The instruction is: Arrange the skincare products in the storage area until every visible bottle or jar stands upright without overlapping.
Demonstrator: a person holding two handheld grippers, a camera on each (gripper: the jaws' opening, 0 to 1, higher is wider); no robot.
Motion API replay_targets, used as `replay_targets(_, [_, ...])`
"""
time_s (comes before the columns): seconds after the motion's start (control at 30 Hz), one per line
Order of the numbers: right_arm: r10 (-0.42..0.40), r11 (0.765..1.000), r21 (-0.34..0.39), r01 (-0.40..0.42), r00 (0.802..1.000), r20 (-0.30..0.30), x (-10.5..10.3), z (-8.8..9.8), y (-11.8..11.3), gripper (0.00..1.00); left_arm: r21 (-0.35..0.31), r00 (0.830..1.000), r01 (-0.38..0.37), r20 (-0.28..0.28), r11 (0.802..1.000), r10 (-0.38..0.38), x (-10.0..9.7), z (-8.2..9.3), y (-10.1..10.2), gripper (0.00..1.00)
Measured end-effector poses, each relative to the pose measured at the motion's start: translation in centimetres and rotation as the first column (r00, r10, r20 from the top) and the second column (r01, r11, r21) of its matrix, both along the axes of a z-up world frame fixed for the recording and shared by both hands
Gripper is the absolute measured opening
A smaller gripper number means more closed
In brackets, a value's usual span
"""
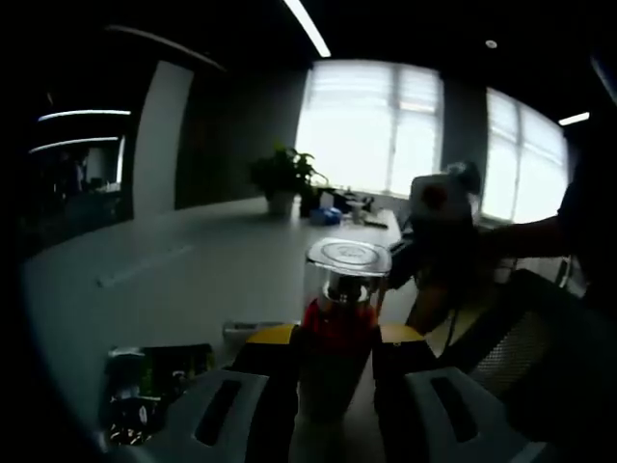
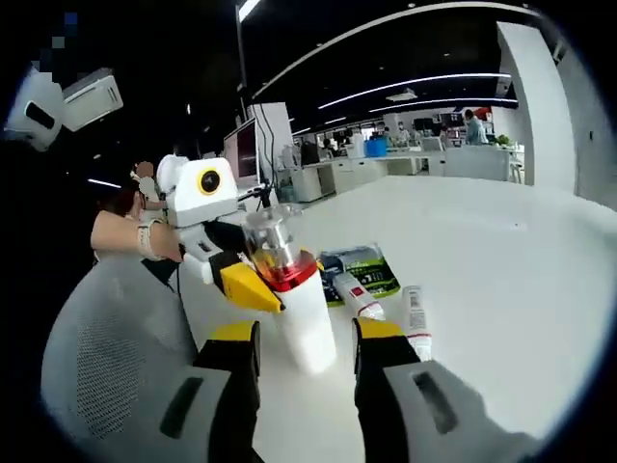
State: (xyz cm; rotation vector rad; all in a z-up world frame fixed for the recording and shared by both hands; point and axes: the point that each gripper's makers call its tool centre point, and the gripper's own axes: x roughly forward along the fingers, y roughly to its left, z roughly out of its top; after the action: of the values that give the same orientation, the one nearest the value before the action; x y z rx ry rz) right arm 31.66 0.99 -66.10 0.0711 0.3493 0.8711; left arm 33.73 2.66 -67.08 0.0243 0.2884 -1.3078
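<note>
White table (image 2: 501, 280), mesh chair (image 2: 106, 328), bright windows (image 1: 371, 125)

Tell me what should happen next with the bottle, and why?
Probably lower the white bottle upright onto the table and let go: the left hand-held gripper grips it by its red collar, while two tubes lie flat beside it, awaiting their turn.

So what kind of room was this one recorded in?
Most likely an open-plan office. The right gripper view shows rows of desks with a monitor under long ceiling strip lights; the left gripper view shows a large white table, a potted plant and big windows.
</note>
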Motion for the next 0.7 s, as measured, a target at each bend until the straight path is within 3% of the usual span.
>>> replay_targets(0.17, [0.000,1.000,0.017,-0.001,0.999,0.054,0.2,3.0,0.6,0.38,-0.004,1.000,-0.001,-0.001,1.000,0.001,0.0,0.0,0.0,0.25])
replay_targets(0.33, [0.015,1.000,0.026,-0.017,0.996,0.088,0.8,4.8,2.1,0.39,-0.007,1.000,-0.002,-0.001,1.000,0.002,0.0,0.0,0.0,0.25])
replay_targets(0.5, [0.020,1.000,0.011,-0.021,0.994,0.109,1.5,5.3,3.4,0.38,-0.009,1.000,-0.004,0.003,1.000,0.004,0.0,0.0,0.0,0.25])
replay_targets(0.7, [0.017,1.000,-0.020,-0.015,0.995,0.101,2.3,4.6,4.2,0.39,-0.021,1.000,-0.014,0.005,1.000,0.014,0.0,0.0,0.0,0.25])
